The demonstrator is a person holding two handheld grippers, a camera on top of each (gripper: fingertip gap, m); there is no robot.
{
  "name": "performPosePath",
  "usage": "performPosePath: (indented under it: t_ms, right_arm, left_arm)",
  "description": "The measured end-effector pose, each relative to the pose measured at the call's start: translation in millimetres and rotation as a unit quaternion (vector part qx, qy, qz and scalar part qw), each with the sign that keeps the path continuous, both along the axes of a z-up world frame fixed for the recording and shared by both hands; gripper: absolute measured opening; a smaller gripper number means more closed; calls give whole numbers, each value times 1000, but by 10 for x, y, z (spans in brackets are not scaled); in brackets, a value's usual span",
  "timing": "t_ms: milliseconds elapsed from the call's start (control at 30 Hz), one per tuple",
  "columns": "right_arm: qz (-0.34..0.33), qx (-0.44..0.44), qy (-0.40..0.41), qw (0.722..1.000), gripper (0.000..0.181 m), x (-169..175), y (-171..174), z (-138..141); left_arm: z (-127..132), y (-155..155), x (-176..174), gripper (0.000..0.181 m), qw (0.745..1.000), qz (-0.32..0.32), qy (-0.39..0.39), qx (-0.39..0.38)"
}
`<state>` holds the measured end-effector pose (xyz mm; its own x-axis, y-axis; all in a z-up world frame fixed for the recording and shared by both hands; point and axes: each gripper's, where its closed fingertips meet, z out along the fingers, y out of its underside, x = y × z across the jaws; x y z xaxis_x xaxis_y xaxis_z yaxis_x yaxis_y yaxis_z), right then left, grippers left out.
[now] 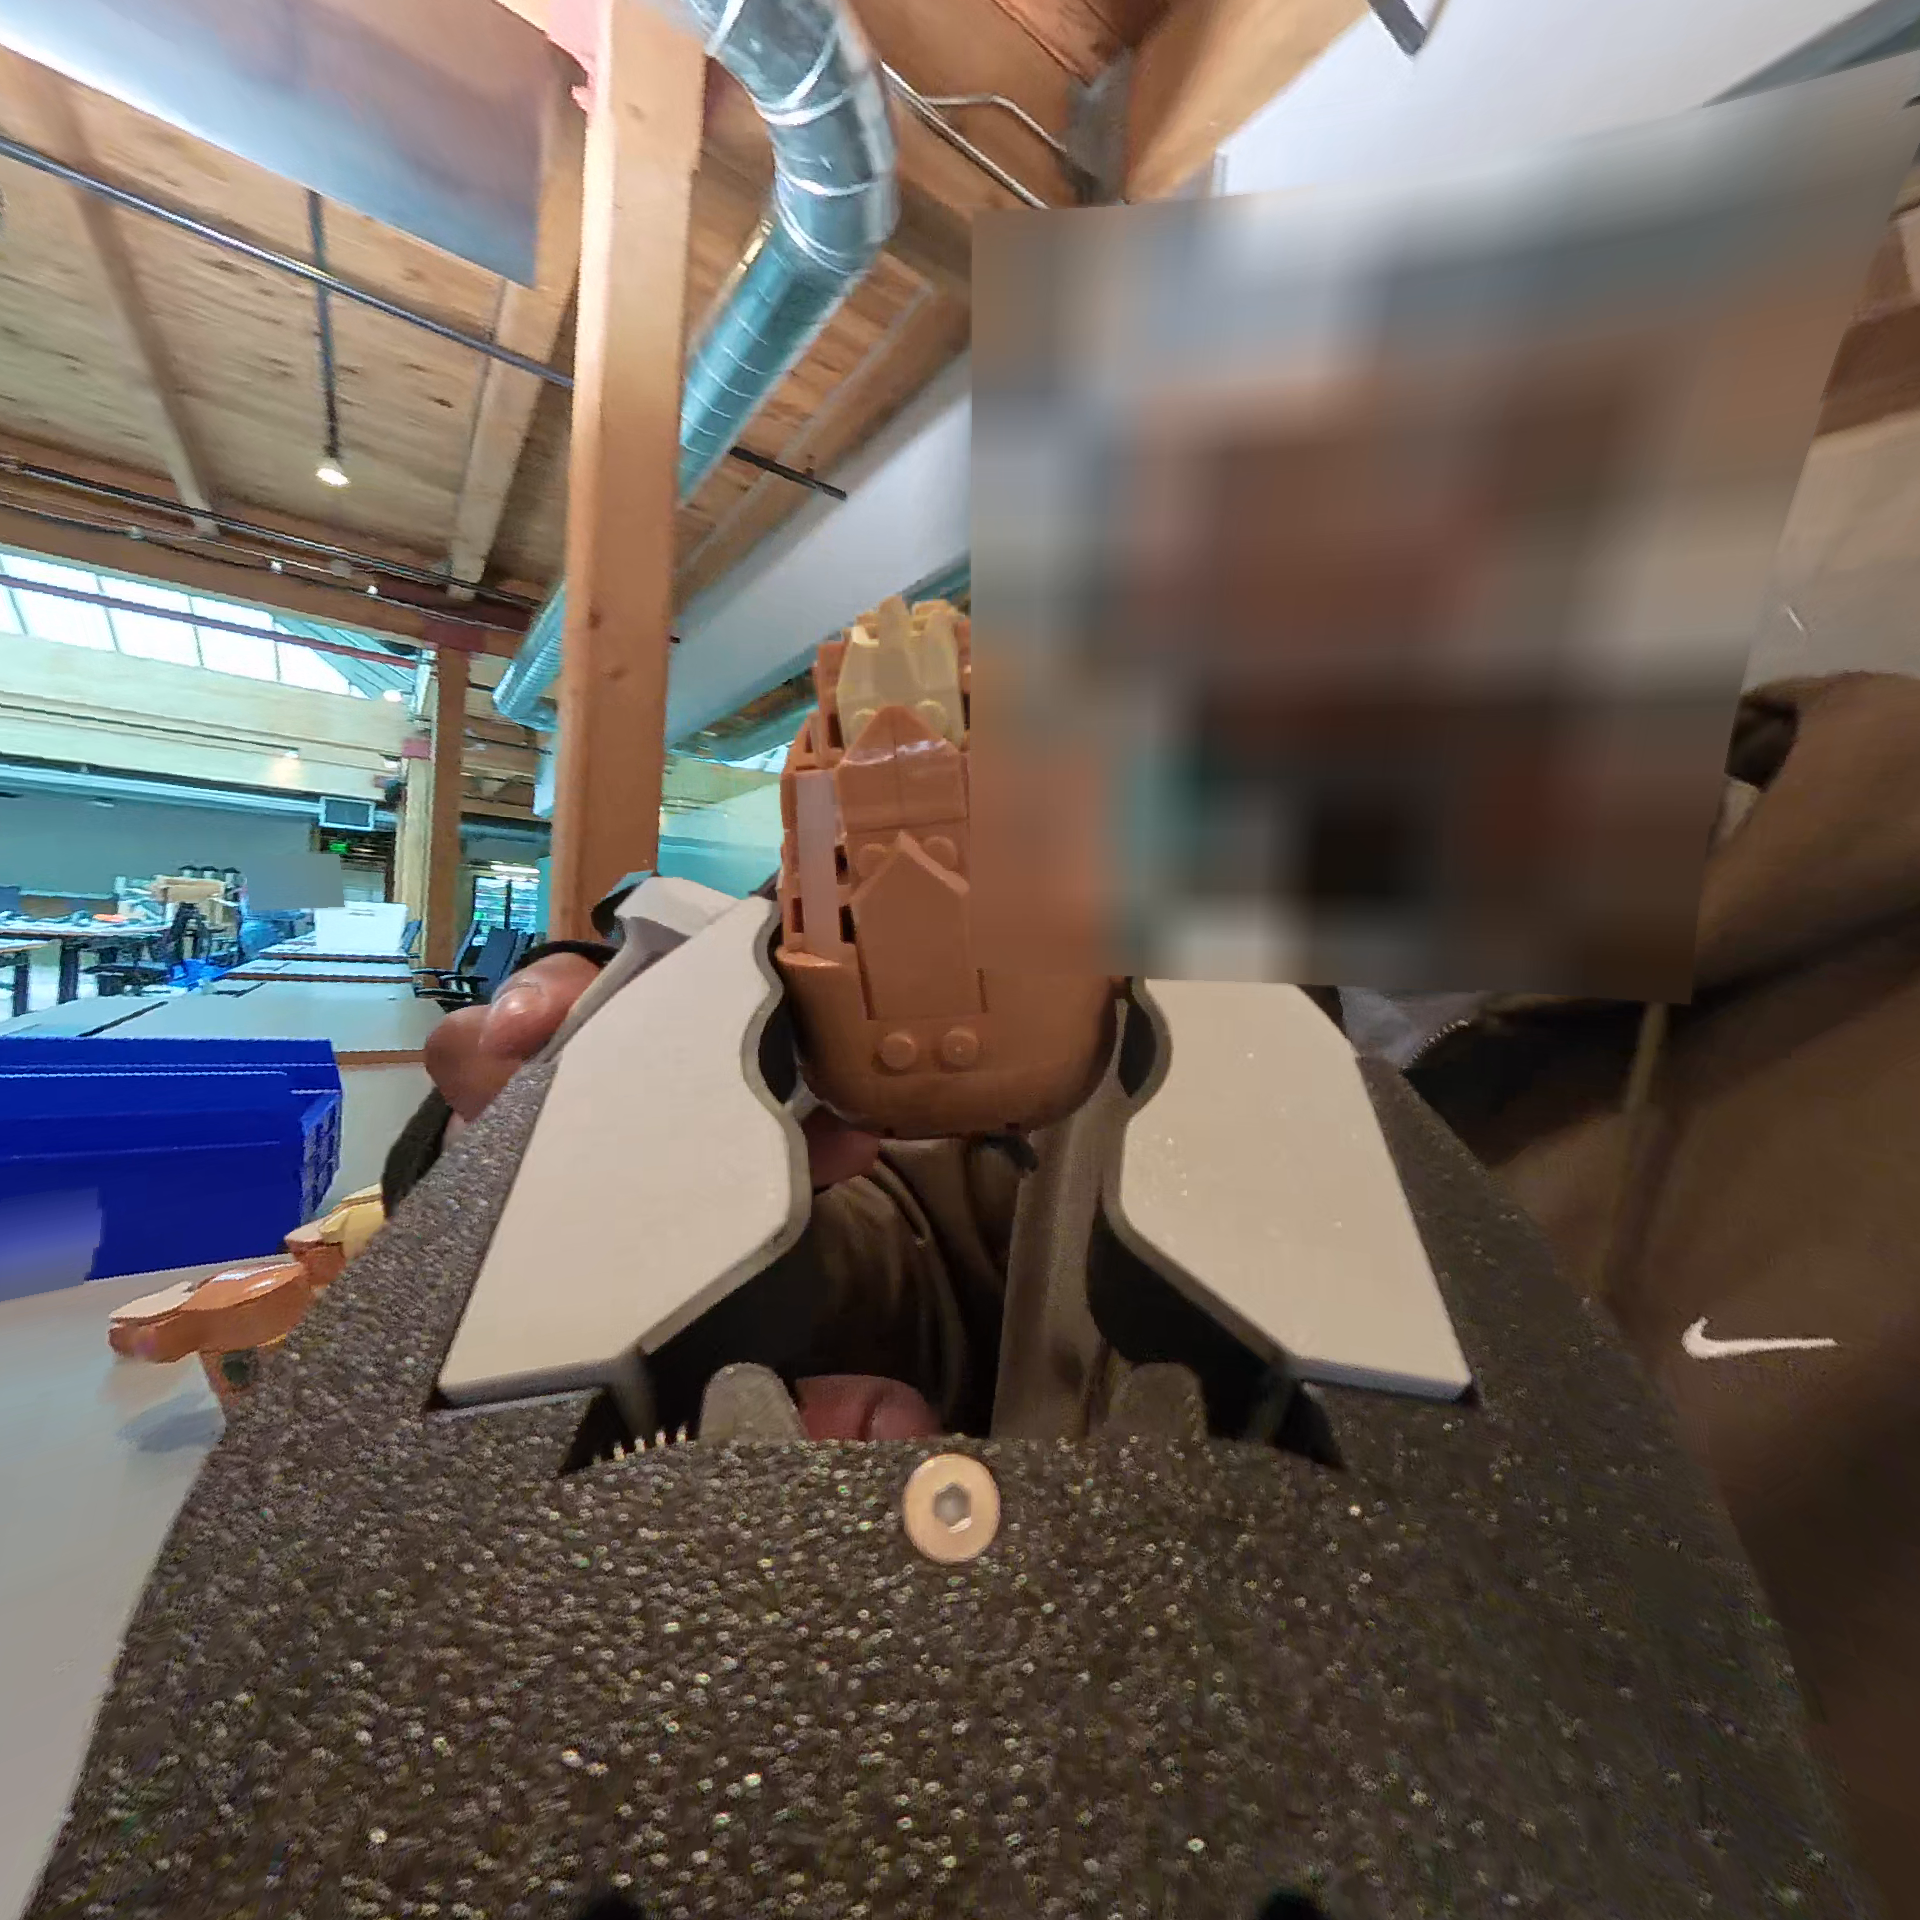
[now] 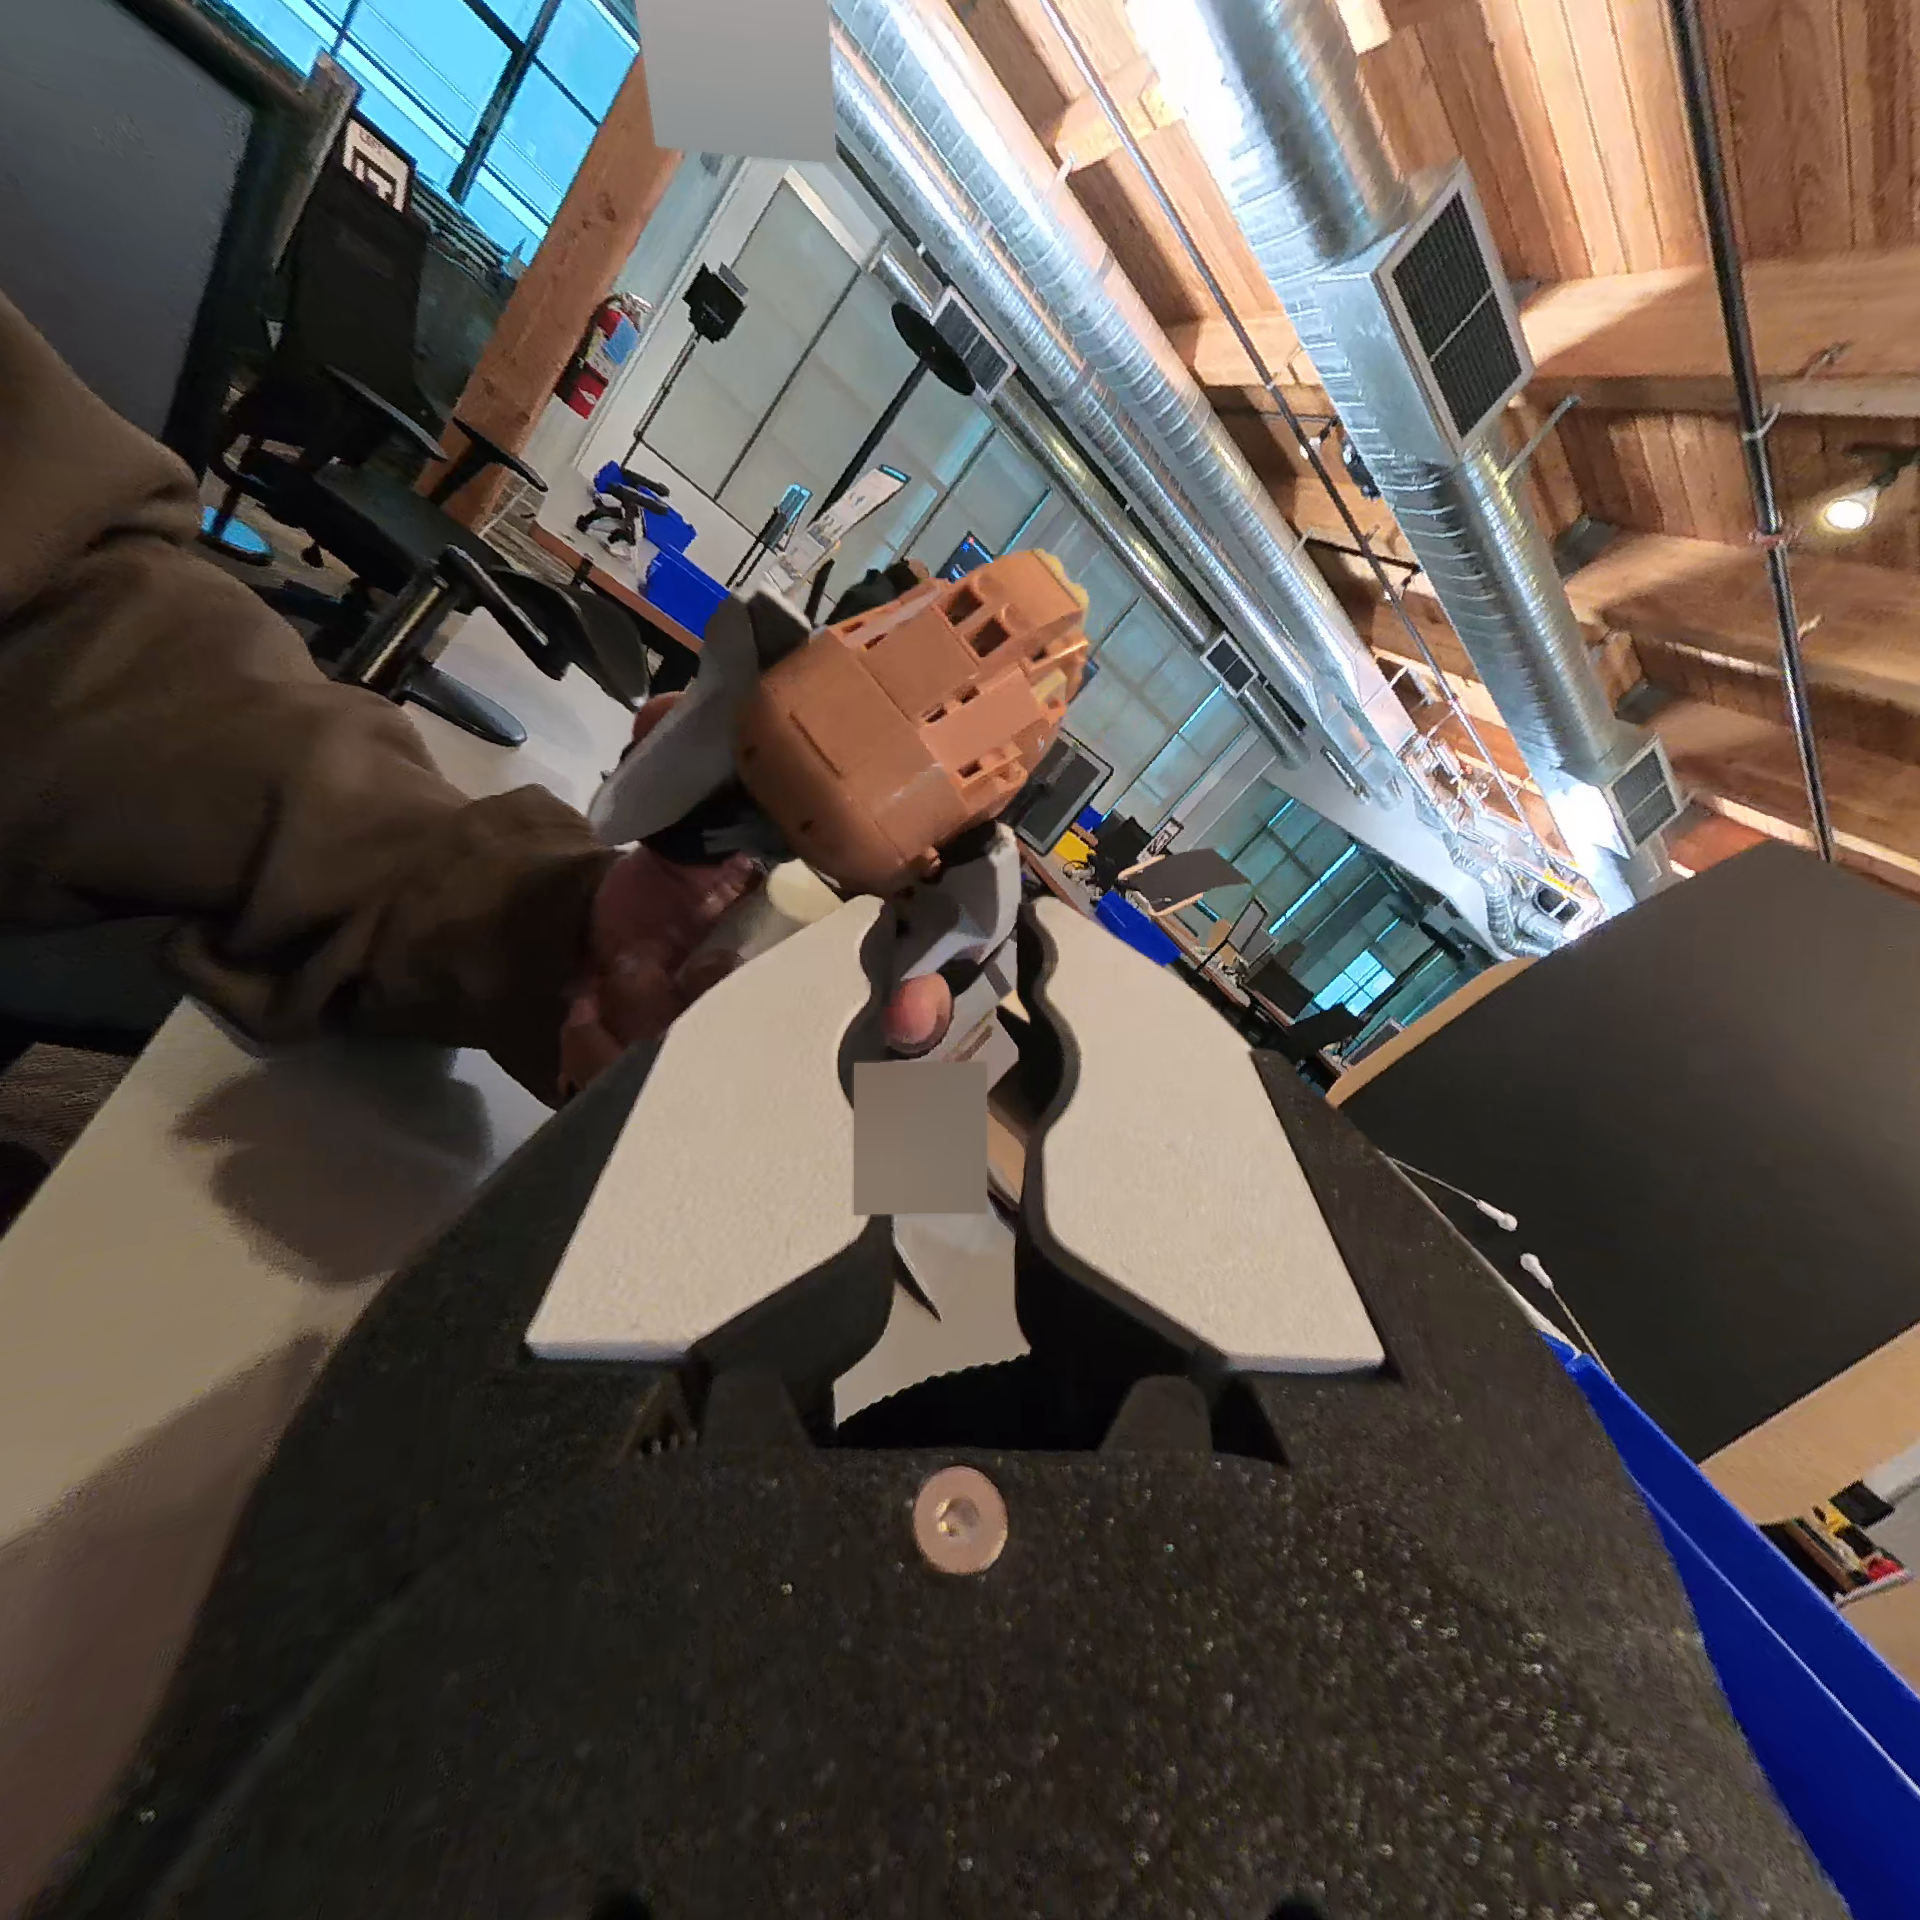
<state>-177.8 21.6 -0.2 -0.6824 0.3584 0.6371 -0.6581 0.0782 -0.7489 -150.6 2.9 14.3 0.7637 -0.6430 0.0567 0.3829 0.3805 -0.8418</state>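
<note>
The left gripper [image 1: 948,1049] is clamped on the rounded base of a tan brick model [image 1: 894,935], held up in the air with its cream top [image 1: 902,665] pointing at the ceiling. The right gripper [image 2: 951,925] holds nothing; its jaws stand a little apart, the tips just below the model [image 2: 914,717] and close to the left gripper's fingers [image 2: 675,748]. The grip is on a curved surface, so I judge the model could slip or twist out, and a hard squeeze might pop bricks loose. More tan pieces [image 1: 223,1314] lie on the table [image 1: 62,1475] beside a blue bin [image 1: 166,1132]. A white swoosh logo [image 1: 1756,1342] shows on the person's brown top; no other marking is legible.
</note>
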Motion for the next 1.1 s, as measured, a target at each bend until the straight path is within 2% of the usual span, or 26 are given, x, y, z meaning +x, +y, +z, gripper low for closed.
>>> performPosePath:
  t_ms: [200, 300, 400, 500, 633, 767, 933, 1000, 1100]
  right_arm:
    - [11, -4, -9, 1000, 22, 24, 22, -10]
    - [21, -13, -21, 999, 22, 30, 52, 16]
    - [28, -26, -47, 998, 22, 21, 92, 48]
    - [23, -45, -103, 993, 22, -54, 154, 48]
    - [44, -88, -226, 969, 22, -108, 218, -43]
    - [85, -110, -326, 935, 23, -28, 201, -234]
    - [95, -110, -371, 917, 27, 47, 131, -510]
    - [123, -122, -401, 899, 28, 83, 137, -510]
    - [128, -133, -404, 896, 27, 71, 169, -488]
  left_arm:
    - [-30, 9, 25, 61, 1000, -4, 10, -6]
    - [-52, 67, -45, 61, 999, 26, 9, -22]
    - [-161, 258, -310, 61, 985, 148, 13, -87]
    - [-325, 376, -482, 61, 947, 278, 49, -155]
    - [-551, 417, -475, 61, 887, 399, 97, -210]
    - [-777, 409, -309, 61, 876, 424, 71, -219]
    - [-957, 365, -139, 61, 871, 424, 71, -237]
    - [-999, 358, -127, 61, 870, 419, 72, -247]
    - [-1021, 369, -121, 61, 874, 410, 65, -253]
